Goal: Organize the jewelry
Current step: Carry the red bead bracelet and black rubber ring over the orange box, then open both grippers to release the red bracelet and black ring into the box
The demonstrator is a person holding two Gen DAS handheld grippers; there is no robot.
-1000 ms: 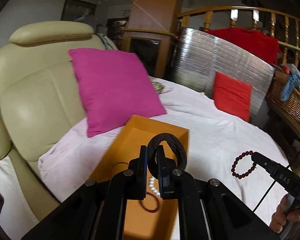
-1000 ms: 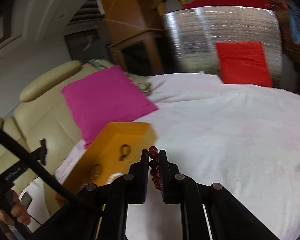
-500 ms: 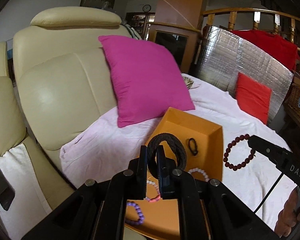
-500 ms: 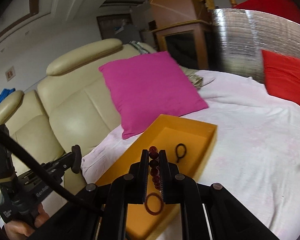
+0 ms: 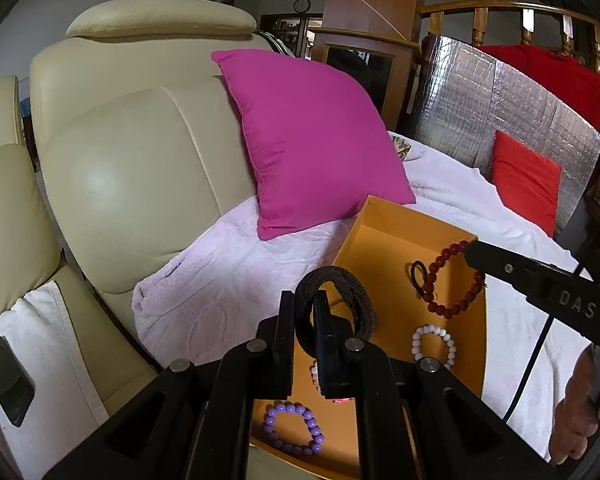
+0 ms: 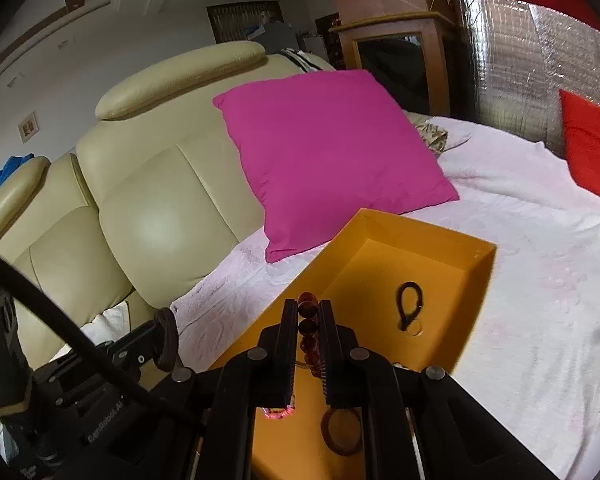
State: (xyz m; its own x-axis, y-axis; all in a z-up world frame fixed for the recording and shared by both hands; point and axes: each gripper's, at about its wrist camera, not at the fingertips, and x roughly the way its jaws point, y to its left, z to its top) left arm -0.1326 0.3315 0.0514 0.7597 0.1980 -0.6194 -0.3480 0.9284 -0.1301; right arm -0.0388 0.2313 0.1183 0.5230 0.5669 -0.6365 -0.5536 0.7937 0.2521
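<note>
Left wrist view: the left gripper (image 5: 304,316) is pinching a dark braided band (image 5: 336,304) between nearly closed jaws, the loop standing upright on edge above the near part of the orange box (image 5: 384,212). The right gripper (image 5: 470,250) is dangling a red bead bracelet (image 5: 452,280) over the box. A white bracelet (image 5: 434,344), a purple one (image 5: 294,428) and a black loop (image 5: 420,278) are lying inside.

Right wrist view: the right gripper (image 6: 305,320) is clamping the red beads (image 6: 308,332), the strand running along the fingers. The box's (image 6: 480,280) long axis is running away from the camera.

Both pieces seem to be arriving for drop-off; next, lowering and opening the jaws.
</note>
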